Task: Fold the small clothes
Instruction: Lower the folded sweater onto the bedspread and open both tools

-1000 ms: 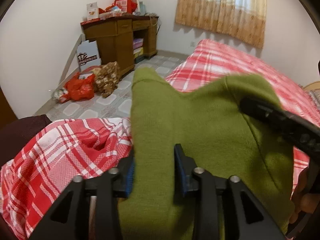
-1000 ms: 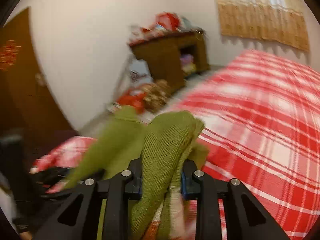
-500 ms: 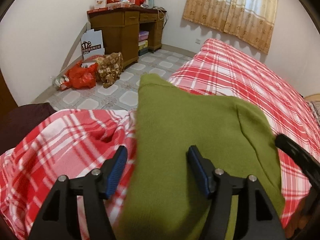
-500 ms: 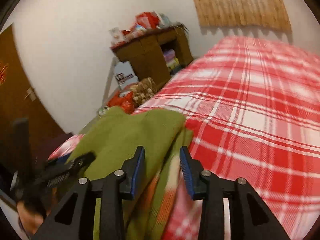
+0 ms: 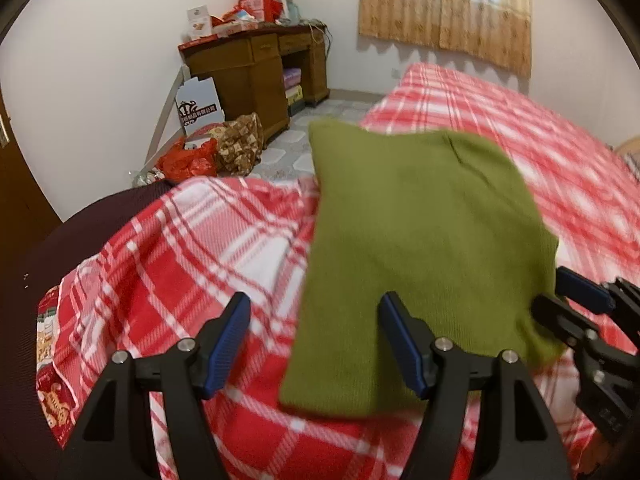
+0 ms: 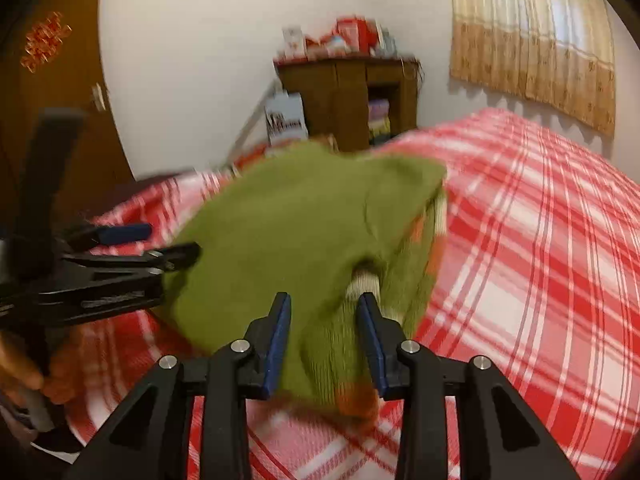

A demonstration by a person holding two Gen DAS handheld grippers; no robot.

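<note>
bed covered by a red-and-white plaid blanket (image 5: 192,256), filling the lower part of both views. dark brown wooden desk (image 5: 256,68) against the far wall, its top piled with red boxes. olive-green knitted sweater (image 5: 416,240), folded into a rough rectangle, lying flat on the blanket near the bed's edge (orange and cream patches show at its right side in the right wrist view). left gripper (image 5: 314,344): 2 blue-padded fingers spread wide, empty, straddling the sweater's near left edge. right gripper (image 6: 324,336): fingers parted to a moderate gap above the sweater's near edge, clamping nothing. both views are motion-blurred.
</note>
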